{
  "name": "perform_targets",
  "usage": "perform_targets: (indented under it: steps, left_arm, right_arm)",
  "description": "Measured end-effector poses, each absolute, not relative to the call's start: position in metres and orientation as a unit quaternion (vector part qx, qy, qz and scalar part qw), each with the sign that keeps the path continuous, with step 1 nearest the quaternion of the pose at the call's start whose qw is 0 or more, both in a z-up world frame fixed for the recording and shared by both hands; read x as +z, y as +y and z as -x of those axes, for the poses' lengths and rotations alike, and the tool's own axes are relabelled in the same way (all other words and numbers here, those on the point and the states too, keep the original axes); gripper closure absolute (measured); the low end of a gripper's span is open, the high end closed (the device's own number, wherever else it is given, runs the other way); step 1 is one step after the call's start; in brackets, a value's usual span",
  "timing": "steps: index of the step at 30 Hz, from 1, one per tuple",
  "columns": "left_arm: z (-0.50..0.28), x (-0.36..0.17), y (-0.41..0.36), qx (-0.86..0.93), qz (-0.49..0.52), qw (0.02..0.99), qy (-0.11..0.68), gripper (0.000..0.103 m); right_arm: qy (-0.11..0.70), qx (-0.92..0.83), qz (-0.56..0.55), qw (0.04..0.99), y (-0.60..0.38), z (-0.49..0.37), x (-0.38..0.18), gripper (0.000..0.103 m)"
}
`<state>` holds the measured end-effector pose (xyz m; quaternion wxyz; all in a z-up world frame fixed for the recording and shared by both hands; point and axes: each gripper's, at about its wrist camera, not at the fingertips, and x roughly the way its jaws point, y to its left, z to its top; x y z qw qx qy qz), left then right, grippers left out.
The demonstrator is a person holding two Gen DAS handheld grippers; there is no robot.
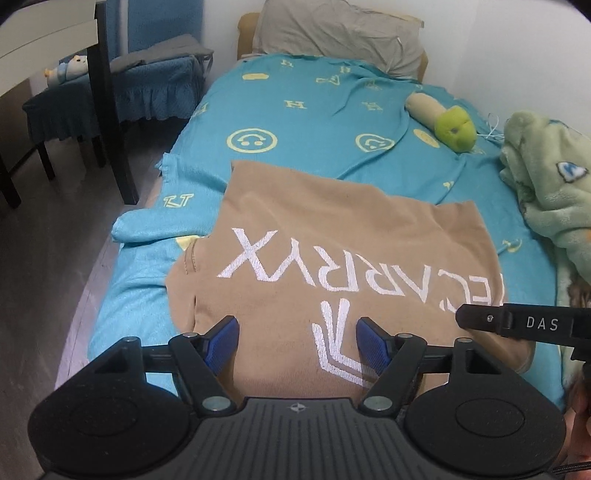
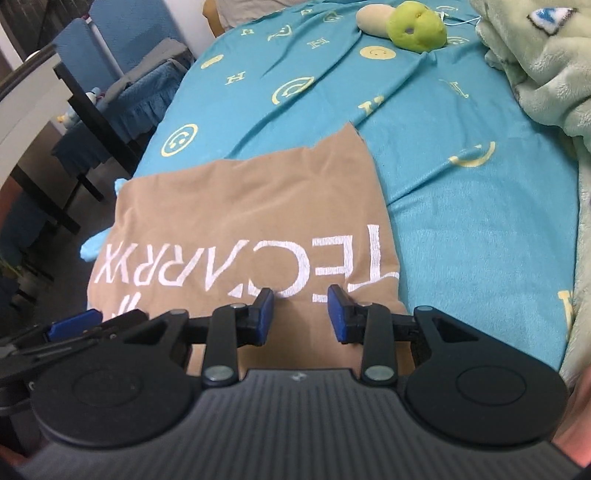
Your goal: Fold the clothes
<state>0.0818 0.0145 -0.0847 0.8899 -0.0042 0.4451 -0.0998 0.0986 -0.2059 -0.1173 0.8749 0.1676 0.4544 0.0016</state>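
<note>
Bed (image 1: 295, 122) bears tan shirt (image 1: 332, 236); both grippers (image 1: 297, 339) (image 2: 301, 314) angle down, open.

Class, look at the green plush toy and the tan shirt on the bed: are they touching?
Apart. The left wrist view shows bare blue bedsheet between the green plush toy and the tan shirt.

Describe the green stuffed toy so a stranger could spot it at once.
Start at the bed with the turquoise sheet. Look beyond the tan shirt, toward the pillow. The green stuffed toy lies there: a round lime-green head on a beige body, unlike the pale fluffy blanket beside it.
</note>
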Motion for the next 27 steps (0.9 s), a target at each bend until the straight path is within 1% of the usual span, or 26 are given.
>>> perform_targets:
  steps: [2, 4, 8, 10, 13, 20, 22, 27]
  left_arm:
    - [-0.078, -0.082, 0.017, -0.099, 0.012, 0.89, 0.444, 0.029]
    - [-0.072, -0.075, 0.024, -0.093, 0.048, 0.891, 0.443, 0.029]
    - [-0.053, -0.058, 0.04, -0.095, 0.159, 0.878, 0.441, 0.026]
    - [-0.043, -0.055, 0.044, -0.096, 0.204, 0.862, 0.454, 0.023]
    - [-0.04, -0.067, 0.051, -0.065, 0.263, 0.831, 0.485, 0.02]
    - [-0.067, -0.117, 0.071, 0.008, 0.356, 0.778, 0.517, 0.02]
    - [-0.072, -0.125, 0.079, 0.003, 0.392, 0.776, 0.494, 0.021]
    - [-0.062, -0.12, 0.093, -0.058, 0.46, 0.788, 0.405, 0.022]
  right_arm:
    - [0.453, 0.001, -0.169, 0.875, -0.207, -0.097, -0.118, 0.068]
    - [0.451, 0.001, -0.176, 0.875, -0.208, -0.094, -0.118, 0.068]
    - [0.451, 0.002, -0.186, 0.873, -0.21, -0.095, -0.117, 0.068]
    - [0.453, 0.002, -0.187, 0.872, -0.21, -0.098, -0.119, 0.068]
    - [0.452, 0.001, -0.196, 0.87, -0.212, -0.098, -0.12, 0.068]
    - [0.445, 0.001, -0.243, 0.862, -0.224, -0.095, -0.121, 0.068]
    - [0.443, 0.001, -0.255, 0.86, -0.228, -0.094, -0.122, 0.068]
    - [0.437, -0.004, -0.282, 0.854, -0.234, -0.092, -0.124, 0.068]
